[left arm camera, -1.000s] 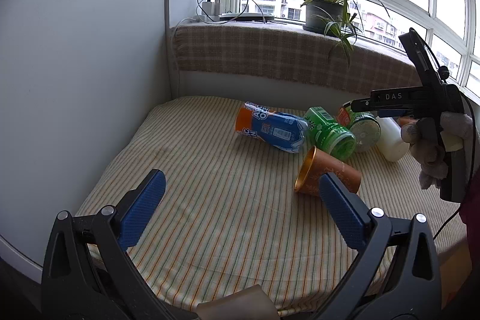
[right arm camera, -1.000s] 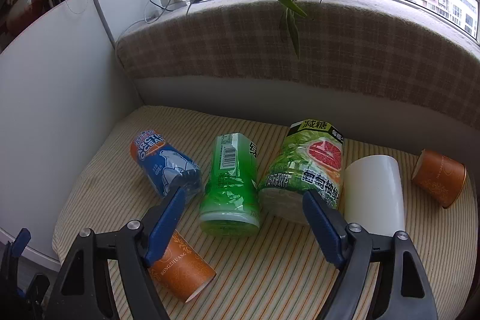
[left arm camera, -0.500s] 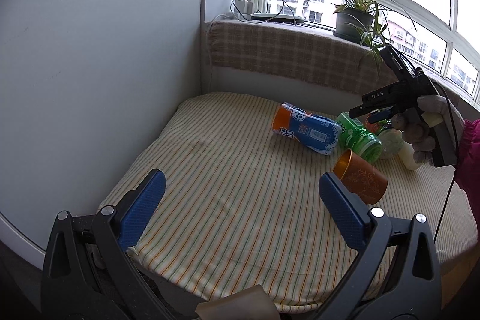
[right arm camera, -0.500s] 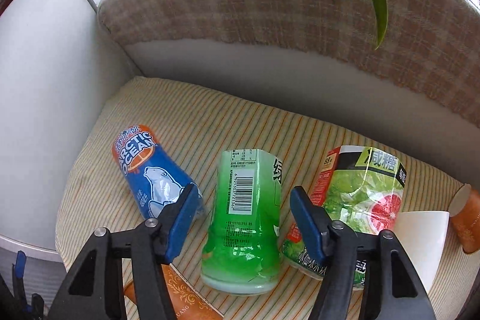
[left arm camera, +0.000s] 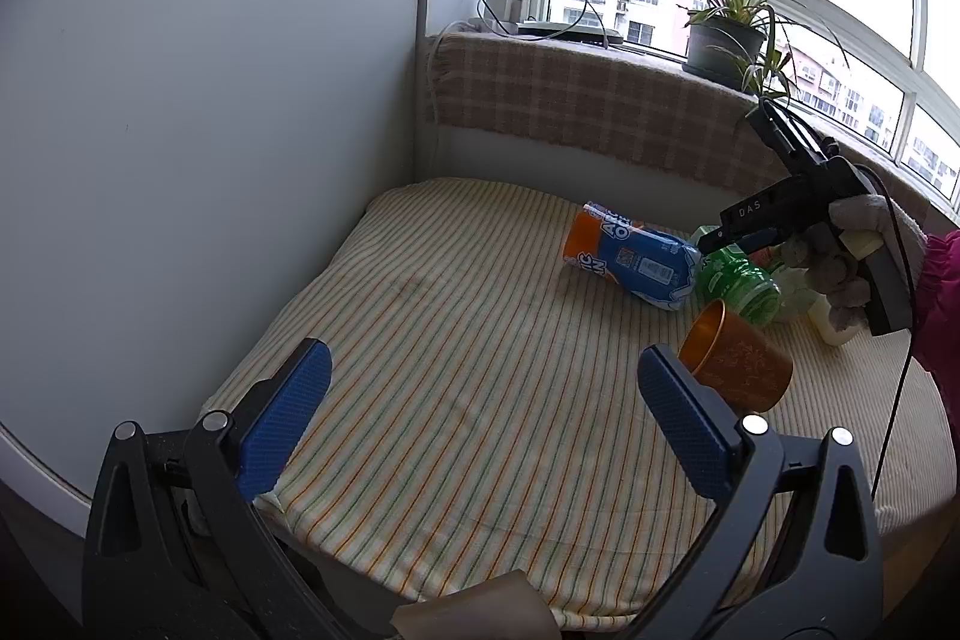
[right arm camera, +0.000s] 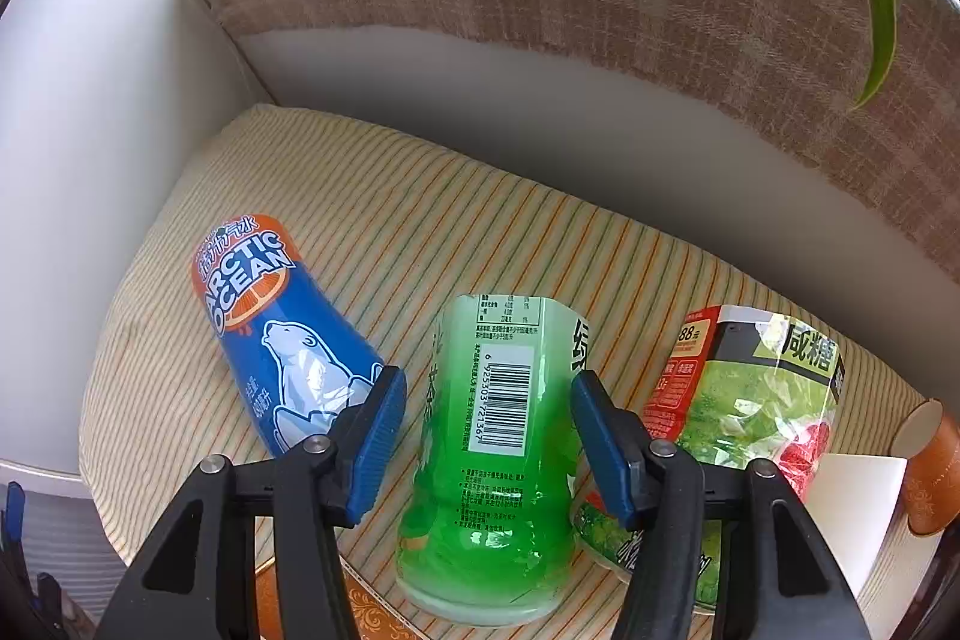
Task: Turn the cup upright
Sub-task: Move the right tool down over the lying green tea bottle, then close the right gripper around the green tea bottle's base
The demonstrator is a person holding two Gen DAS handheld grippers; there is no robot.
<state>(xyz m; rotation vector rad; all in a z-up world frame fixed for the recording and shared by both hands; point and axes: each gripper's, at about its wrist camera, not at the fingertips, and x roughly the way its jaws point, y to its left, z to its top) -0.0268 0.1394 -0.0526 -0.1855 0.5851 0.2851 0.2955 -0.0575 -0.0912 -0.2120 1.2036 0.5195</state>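
Several cups lie on their sides on the striped cushion (left arm camera: 456, 316). A green cup (right arm camera: 492, 454) lies between the pads of my right gripper (right arm camera: 487, 436), whose jaws stand open on either side of it with small gaps. The right gripper also shows in the left wrist view (left arm camera: 744, 235), low over the green cup (left arm camera: 741, 283). A blue Arctic Ocean cup (right arm camera: 276, 334) lies to the left, a green-and-red cup (right arm camera: 750, 400) to the right. My left gripper (left arm camera: 480, 418) is open and empty, near the cushion's front, with a copper cup (left arm camera: 735, 364) beside its right finger.
A white cup (right arm camera: 858, 514) and a second copper cup (right arm camera: 930, 472) lie at the far right. A white panel (left arm camera: 198, 148) walls the left side. A plaid-covered ledge (left arm camera: 588, 100) with a potted plant (left arm camera: 726, 40) runs along the back.
My right gripper has moved down and forward onto the green cup and its jaws have narrowed around it. My left gripper has pulled back and to the left, away from the cups.
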